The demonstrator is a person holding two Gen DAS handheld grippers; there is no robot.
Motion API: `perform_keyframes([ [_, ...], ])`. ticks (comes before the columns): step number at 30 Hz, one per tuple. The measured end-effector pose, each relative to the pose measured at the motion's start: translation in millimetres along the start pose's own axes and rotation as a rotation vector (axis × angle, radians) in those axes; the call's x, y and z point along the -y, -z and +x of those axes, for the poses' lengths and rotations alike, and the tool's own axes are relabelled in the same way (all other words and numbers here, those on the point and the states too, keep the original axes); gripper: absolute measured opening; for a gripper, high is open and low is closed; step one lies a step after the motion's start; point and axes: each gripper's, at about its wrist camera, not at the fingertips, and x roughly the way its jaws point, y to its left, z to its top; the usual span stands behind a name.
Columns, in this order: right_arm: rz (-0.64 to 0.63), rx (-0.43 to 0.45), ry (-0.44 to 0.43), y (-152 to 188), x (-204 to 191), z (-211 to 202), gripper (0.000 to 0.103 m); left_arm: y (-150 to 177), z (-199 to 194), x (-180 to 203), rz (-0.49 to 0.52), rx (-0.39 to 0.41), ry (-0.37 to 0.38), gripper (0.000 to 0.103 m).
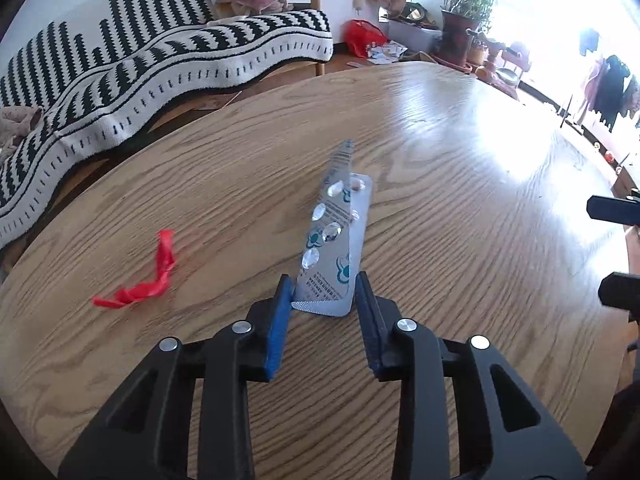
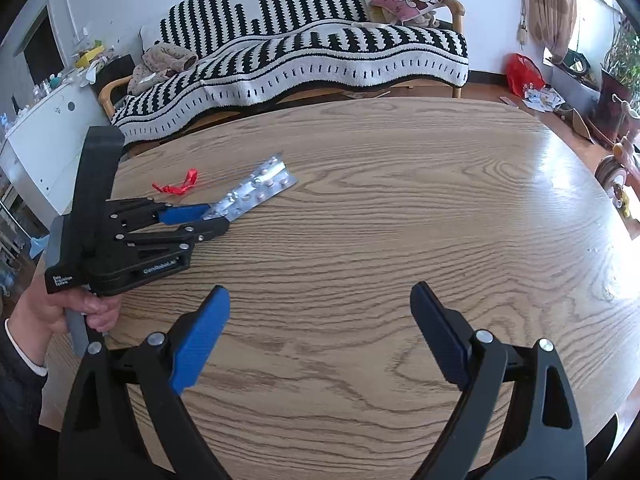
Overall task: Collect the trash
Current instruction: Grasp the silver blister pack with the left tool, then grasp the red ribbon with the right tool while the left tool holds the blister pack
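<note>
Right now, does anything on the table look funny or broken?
Yes. The silver pill blister pack is bent along its length, one half sticking up instead of lying flat. The left gripper has its end between its fingers. A crumpled red ribbon scrap lies beside it.

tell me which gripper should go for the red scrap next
Right, probably. The left gripper already brackets the blister pack, though not visibly clamped. The right gripper is open and empty over bare table, free to reach the red scrap.
</note>
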Motion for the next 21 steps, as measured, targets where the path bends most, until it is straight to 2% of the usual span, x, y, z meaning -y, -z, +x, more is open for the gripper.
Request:
perform_keyframes([
  [7,0.009,-0.008,0.009,-1.8,2.7,0.8,0.088,5.0,-8.7,19.6,-0.019,0.022,-0.035,0.027],
  [13,-0.018,-0.043,-0.001,-3.5,-13.7,20.4,0.088,24.1,-66.1,5.3,-0.096,0.057,-0.098,0.027],
  [18,-0.087,-0.102,-0.013,-0.6,-52.1,50.5,0.088,66.7,-128.2,-33.9,-0.190,0.058,-0.172,0.027],
  [21,-0.166,-0.129,-0.033,2.8,-89.6,68.4,0.088,99.7,-147.5,-54.0,-0.245,0.031,-0.210,0.028],
])
